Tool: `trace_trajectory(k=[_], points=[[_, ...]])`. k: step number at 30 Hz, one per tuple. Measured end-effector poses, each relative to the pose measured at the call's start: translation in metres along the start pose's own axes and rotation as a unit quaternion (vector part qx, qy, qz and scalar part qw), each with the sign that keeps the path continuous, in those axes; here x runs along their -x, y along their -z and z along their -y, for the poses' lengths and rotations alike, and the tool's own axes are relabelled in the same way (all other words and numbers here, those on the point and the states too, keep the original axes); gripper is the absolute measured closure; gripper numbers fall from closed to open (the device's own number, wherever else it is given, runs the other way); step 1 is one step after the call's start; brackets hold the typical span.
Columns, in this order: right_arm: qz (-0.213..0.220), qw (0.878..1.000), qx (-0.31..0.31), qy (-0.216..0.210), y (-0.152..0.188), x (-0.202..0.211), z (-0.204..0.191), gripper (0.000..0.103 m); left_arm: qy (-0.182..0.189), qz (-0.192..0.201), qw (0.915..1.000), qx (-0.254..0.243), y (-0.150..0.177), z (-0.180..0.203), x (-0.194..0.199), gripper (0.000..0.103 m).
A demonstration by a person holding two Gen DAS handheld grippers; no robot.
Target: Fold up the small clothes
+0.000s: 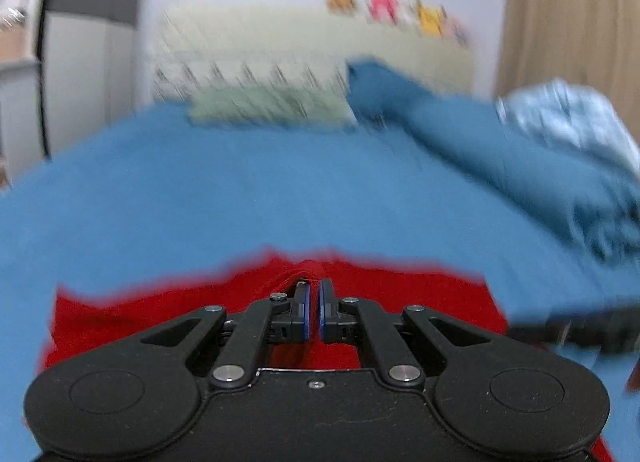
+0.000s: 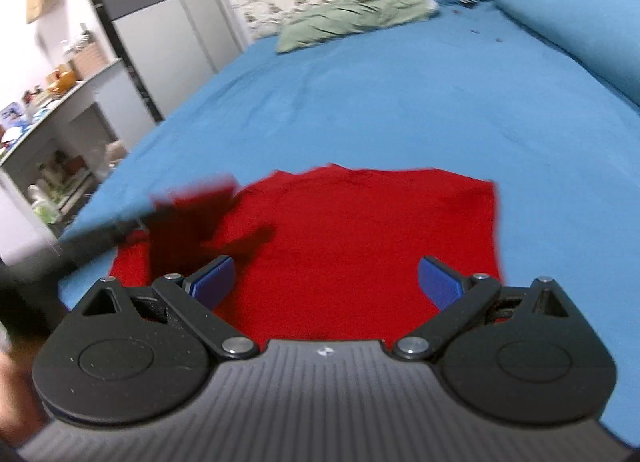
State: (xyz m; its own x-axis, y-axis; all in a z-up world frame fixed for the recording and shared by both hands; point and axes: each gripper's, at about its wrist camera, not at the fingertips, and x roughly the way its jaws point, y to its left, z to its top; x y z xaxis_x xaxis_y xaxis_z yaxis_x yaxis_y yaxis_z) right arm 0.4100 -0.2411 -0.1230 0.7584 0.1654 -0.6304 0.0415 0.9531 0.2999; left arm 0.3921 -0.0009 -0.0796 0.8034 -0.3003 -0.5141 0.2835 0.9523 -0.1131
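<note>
A bed (image 2: 360, 81) covered in a blue sheet is seen, with a green pillow (image 2: 352, 17) near its head; a red garment (image 2: 360, 246) is spread flat on the sheet at the near edge; the left tongs (image 1: 314, 302) are closed on a fold of it; the right tongs (image 2: 326, 282) are held wide above the cloth.
</note>
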Motion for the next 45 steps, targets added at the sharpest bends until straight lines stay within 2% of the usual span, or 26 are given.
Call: trace_trajectory(k=[4,7,8,9,10,11,12,13,15,19,22,24,26,28,30,31,32,34,35,36,37,38,40,41,43,45], points=[[-0.024,1.000,0.004,0.012,0.010,0.001,0.021,0.000,-0.001,-0.056,0.9977,-0.039,0.046,0.021,-0.024,0.100],[-0.027,0.999,0.014,0.012,0.017,0.000,0.025,0.000,-0.002,-0.066,0.9967,-0.047,0.053,0.024,-0.023,0.097],[-0.026,1.000,0.013,0.011,0.019,0.001,0.027,0.000,-0.006,-0.068,0.9964,-0.050,0.053,0.023,-0.019,0.090],[-0.024,1.000,0.011,0.008,0.019,0.000,0.027,0.000,-0.005,-0.068,0.9962,-0.054,0.050,0.023,-0.016,0.088],[-0.022,1.000,0.008,0.005,0.019,0.000,0.026,0.000,-0.004,-0.062,0.9961,-0.062,0.047,0.022,-0.009,0.076],[-0.018,1.000,0.006,0.002,0.017,0.001,0.024,0.000,-0.009,-0.047,0.9964,-0.070,0.043,0.017,0.001,0.057],[-0.013,1.000,0.007,-0.002,0.016,0.002,0.022,0.000,-0.019,-0.029,0.9964,-0.077,0.043,0.012,0.014,0.046],[-0.009,1.000,0.013,-0.005,0.014,0.001,0.018,0.000,-0.030,-0.017,0.9961,-0.082,0.042,0.004,0.026,0.029],[-0.010,0.999,0.049,0.003,0.012,-0.002,0.003,0.000,-0.048,-0.006,0.9953,-0.084,0.041,-0.016,0.045,0.025],[-0.033,0.990,0.136,0.001,0.016,-0.024,-0.039,0.000,-0.128,-0.004,0.9886,-0.080,0.056,-0.060,0.065,0.025],[-0.051,0.978,0.205,0.005,0.026,-0.048,-0.074,0.000,-0.162,-0.009,0.9858,-0.042,0.074,-0.091,0.067,0.024],[-0.047,0.962,0.267,0.024,0.035,-0.065,-0.100,0.000,-0.166,-0.029,0.9857,-0.008,0.078,-0.108,0.059,0.024],[-0.041,0.941,0.334,0.047,0.046,-0.083,-0.120,0.000,-0.177,-0.030,0.9836,0.016,0.079,-0.117,0.056,0.024],[-0.043,0.922,0.380,0.059,0.055,-0.100,-0.134,0.006,-0.179,-0.036,0.9829,0.028,0.087,-0.122,0.055,0.024],[-0.043,0.907,0.414,0.067,0.062,-0.115,-0.143,0.017,-0.176,-0.056,0.9823,0.033,0.094,-0.127,0.048,0.024],[-0.039,0.900,0.428,0.069,0.066,-0.118,-0.147,0.018,-0.175,-0.061,0.9821,0.033,0.097,-0.128,0.052,0.024],[-0.033,0.895,0.440,0.069,0.069,-0.122,-0.150,0.020,-0.172,-0.062,0.9825,0.033,0.099,-0.129,0.051,0.024],[-0.030,0.890,0.451,0.067,0.072,-0.127,-0.155,0.030,-0.170,-0.060,0.9828,0.037,0.095,-0.129,0.048,0.024],[-0.034,0.890,0.450,0.060,0.072,-0.132,-0.157,0.045,-0.168,-0.060,0.9829,0.044,0.094,-0.131,0.047,0.024],[-0.037,0.892,0.446,0.058,0.070,-0.134,-0.158,0.064,-0.167,-0.059,0.9830,0.050,0.095,-0.135,0.047,0.024],[-0.029,0.896,0.439,0.066,0.068,-0.134,-0.158,0.069,-0.167,-0.060,0.9828,0.052,0.100,-0.135,0.052,0.024],[-0.015,0.903,0.423,0.077,0.062,-0.132,-0.156,0.073,-0.166,-0.060,0.9828,0.054,0.100,-0.135,0.052,0.024],[0.004,0.929,0.362,0.079,0.049,-0.120,-0.145,0.077,-0.164,-0.059,0.9831,0.055,0.100,-0.138,0.051,0.024],[0.014,0.948,0.307,0.080,0.039,-0.111,-0.134,0.077,-0.164,-0.059,0.9829,0.059,0.100,-0.140,0.052,0.024],[0.026,0.980,0.186,0.072,0.024,-0.095,-0.104,0.077,-0.164,-0.058,0.9825,0.068,0.099,-0.144,0.050,0.024],[0.028,0.995,0.076,0.054,0.020,-0.082,-0.070,0.076,-0.166,-0.057,0.9815,0.076,0.099,-0.148,0.047,0.024]])
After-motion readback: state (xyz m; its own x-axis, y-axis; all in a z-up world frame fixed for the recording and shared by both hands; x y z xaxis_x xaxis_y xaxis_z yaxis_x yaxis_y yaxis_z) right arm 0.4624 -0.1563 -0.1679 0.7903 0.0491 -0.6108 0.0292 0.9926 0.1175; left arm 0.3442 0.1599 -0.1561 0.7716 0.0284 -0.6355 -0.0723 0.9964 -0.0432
